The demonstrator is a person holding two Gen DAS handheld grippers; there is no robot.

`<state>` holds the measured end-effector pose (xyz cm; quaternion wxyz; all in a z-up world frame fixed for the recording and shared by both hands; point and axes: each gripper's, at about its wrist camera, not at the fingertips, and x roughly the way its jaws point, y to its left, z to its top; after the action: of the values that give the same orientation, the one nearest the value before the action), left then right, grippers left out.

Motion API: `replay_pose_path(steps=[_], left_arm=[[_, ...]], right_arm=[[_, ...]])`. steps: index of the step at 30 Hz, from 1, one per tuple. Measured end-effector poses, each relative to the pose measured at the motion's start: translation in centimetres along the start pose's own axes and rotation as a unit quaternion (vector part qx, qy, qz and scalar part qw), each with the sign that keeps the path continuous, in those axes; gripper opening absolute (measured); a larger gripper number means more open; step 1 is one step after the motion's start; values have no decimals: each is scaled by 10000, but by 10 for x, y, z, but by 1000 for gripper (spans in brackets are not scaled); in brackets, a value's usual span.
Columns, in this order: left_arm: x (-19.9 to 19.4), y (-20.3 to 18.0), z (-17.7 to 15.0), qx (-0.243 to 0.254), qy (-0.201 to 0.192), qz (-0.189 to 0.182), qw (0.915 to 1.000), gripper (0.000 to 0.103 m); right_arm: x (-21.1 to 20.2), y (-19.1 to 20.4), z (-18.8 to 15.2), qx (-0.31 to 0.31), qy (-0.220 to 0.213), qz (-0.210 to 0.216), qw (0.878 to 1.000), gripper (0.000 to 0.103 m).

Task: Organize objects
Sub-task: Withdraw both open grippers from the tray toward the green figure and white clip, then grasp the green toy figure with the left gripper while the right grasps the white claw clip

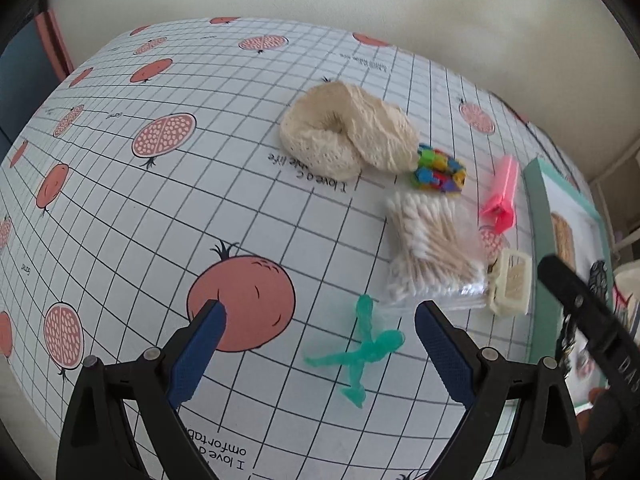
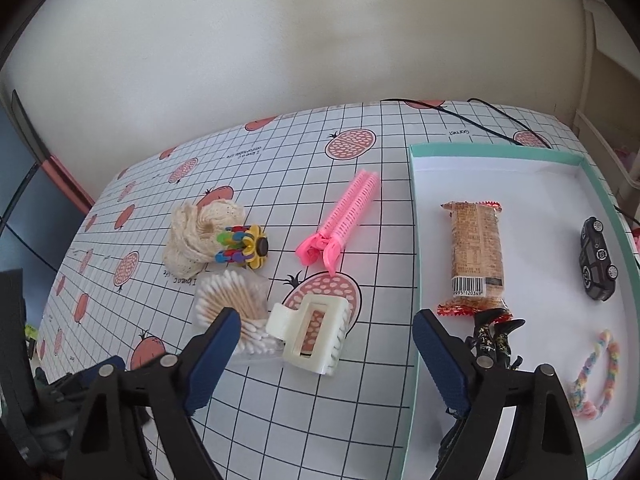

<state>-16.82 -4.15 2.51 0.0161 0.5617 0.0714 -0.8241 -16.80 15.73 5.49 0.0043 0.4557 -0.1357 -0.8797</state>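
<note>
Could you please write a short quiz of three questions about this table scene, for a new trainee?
1. True or false: the snack bar lies inside the tray.
2. What lies between the open fingers of the left gripper?
A. the pink hair roller
B. the green figure
C. the bag of cotton swabs
3. Fill in: the cream hair clip lies on the ____, touching the bag of cotton swabs.

Key
1. True. The toy car and the pastel braided loop lie in the tray too.
2. B. The figure lies on the tablecloth, not gripped.
3. tablecloth
</note>
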Motion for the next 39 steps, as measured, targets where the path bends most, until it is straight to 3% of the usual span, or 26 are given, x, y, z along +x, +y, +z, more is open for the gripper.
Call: replay_pose_path(steps=[15, 27, 35, 39], left_arm=[[15, -12, -10, 521, 308, 316, 9977, 95], [23, -21, -14, 670, 458, 199, 9965, 87], [22, -40, -20, 788, 528, 169, 9953, 71], [20, -45, -21, 798, 542, 79, 9953, 56]], right_arm=[[27, 13, -3, -70, 336, -26, 9994, 82], [42, 9, -4, 100, 477, -18, 9988, 75], [43, 6, -5, 185, 515, 25, 9985, 62], [43, 4, -5, 218, 530, 22, 9984, 58]])
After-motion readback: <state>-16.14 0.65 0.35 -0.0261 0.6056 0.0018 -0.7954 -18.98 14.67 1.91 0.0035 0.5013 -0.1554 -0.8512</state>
